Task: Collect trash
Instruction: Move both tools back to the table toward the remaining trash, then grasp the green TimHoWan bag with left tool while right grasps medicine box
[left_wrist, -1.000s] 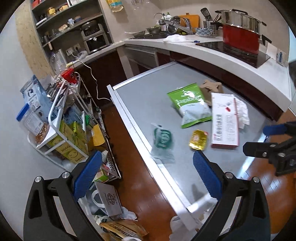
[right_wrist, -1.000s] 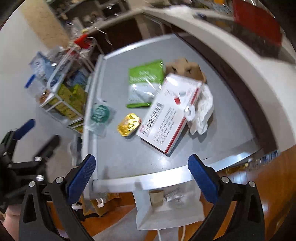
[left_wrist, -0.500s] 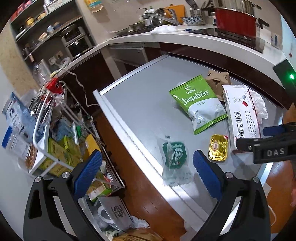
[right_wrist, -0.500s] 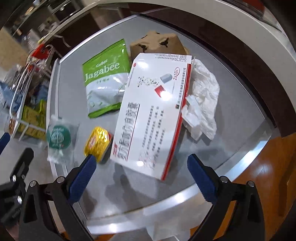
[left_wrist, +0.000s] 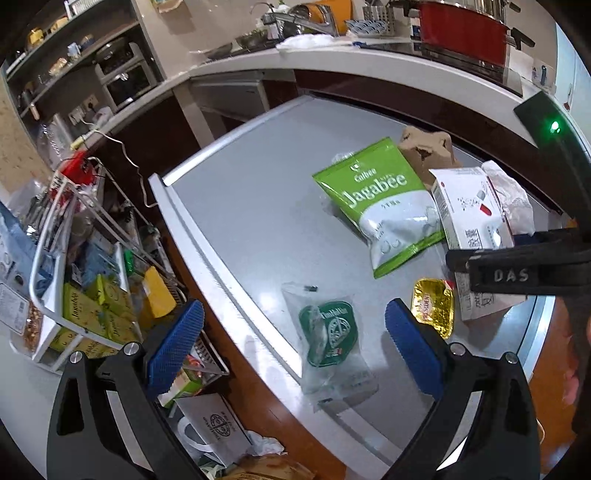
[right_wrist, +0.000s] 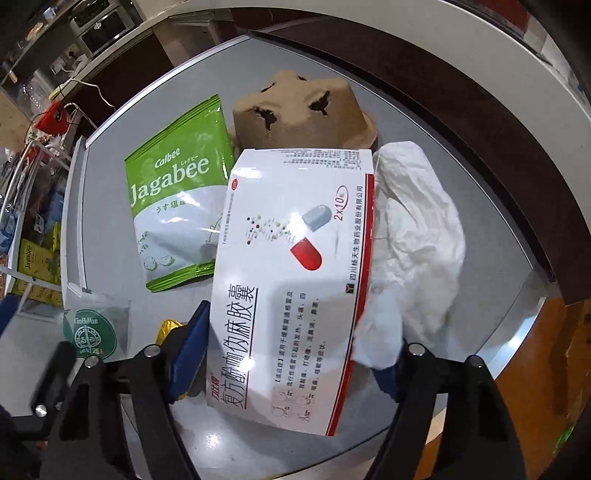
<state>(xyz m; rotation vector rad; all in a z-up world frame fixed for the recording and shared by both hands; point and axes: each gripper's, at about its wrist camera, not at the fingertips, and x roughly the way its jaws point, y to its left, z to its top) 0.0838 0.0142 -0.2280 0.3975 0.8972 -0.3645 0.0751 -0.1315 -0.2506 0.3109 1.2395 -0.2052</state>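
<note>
Trash lies on a grey table (left_wrist: 258, 206). A white medicine box (right_wrist: 291, 280) sits between the open fingers of my right gripper (right_wrist: 291, 354), which straddles its near end; whether the pads touch it I cannot tell. A crumpled white tissue (right_wrist: 413, 236), a brown pulp carton (right_wrist: 303, 110) and a green Jagabee bag (right_wrist: 173, 195) lie around the box. My left gripper (left_wrist: 295, 343) is open and empty, just above a clear wrapper with a green logo (left_wrist: 328, 332). A gold butter packet (left_wrist: 434, 306) lies beside its right finger.
A wire rack (left_wrist: 74, 258) full of packets stands left of the table. A paper bag (left_wrist: 218, 424) and litter sit on the wooden floor below the table edge. A white counter (left_wrist: 369, 62) with a red pot (left_wrist: 461, 33) runs behind the table.
Both grippers moved forward and down toward the table. The right gripper closed in until the medicine box sits between its fingers. The left gripper came over the green-logo wrapper.
</note>
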